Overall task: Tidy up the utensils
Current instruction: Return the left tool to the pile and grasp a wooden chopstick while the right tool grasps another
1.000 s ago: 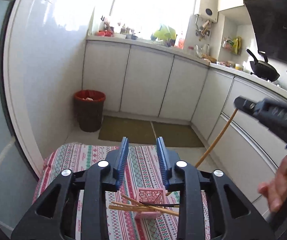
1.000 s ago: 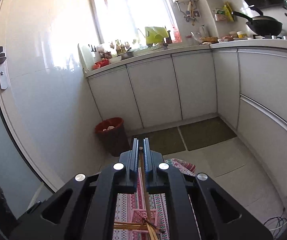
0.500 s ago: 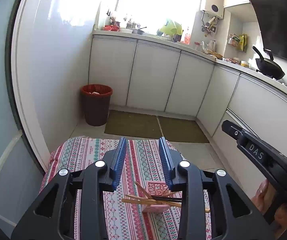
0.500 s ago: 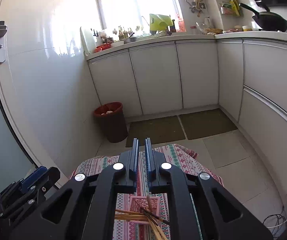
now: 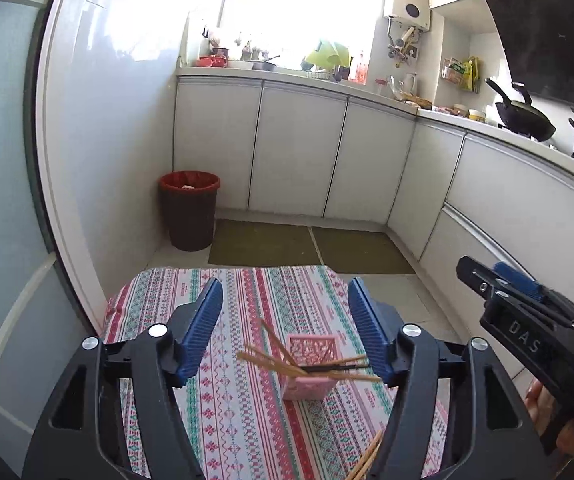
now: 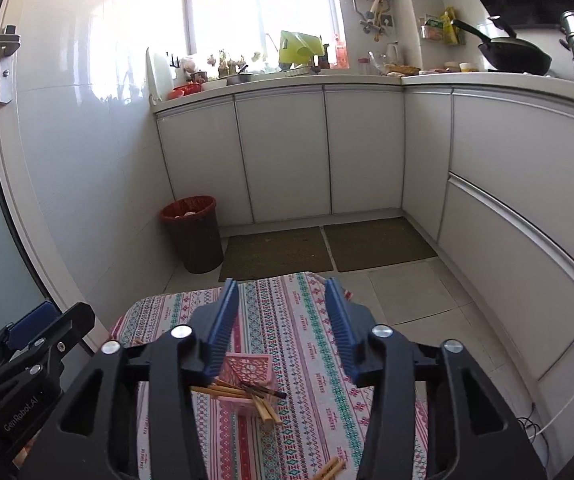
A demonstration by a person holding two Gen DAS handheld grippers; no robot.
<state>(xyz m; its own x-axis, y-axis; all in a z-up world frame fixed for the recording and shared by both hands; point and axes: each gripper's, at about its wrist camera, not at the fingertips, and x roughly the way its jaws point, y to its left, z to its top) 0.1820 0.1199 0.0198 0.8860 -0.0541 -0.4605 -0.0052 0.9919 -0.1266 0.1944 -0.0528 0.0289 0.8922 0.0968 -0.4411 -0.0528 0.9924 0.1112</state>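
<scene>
Chopsticks (image 6: 329, 470) lie loose on the tablecloth (image 6: 307, 320) nearest; both the left gripper (image 5: 283, 320) and right gripper (image 6: 283, 320) are opening, empty. Approach one stick low, then drop it into the pink basket (image 6: 253, 372) beyond.

A second ago my right gripper (image 6: 281, 320) was clamped on a chopstick held upright above the pink basket (image 6: 251, 376). Now its jaws are opening with nothing between them, and that chopstick lies among the others in the basket. My left gripper (image 5: 283, 316) was half apart; its jaws are opening wider, also with nothing between them. Both have come lower, with more of the tablecloth (image 5: 247, 292) toward twelve o'clock.
</scene>
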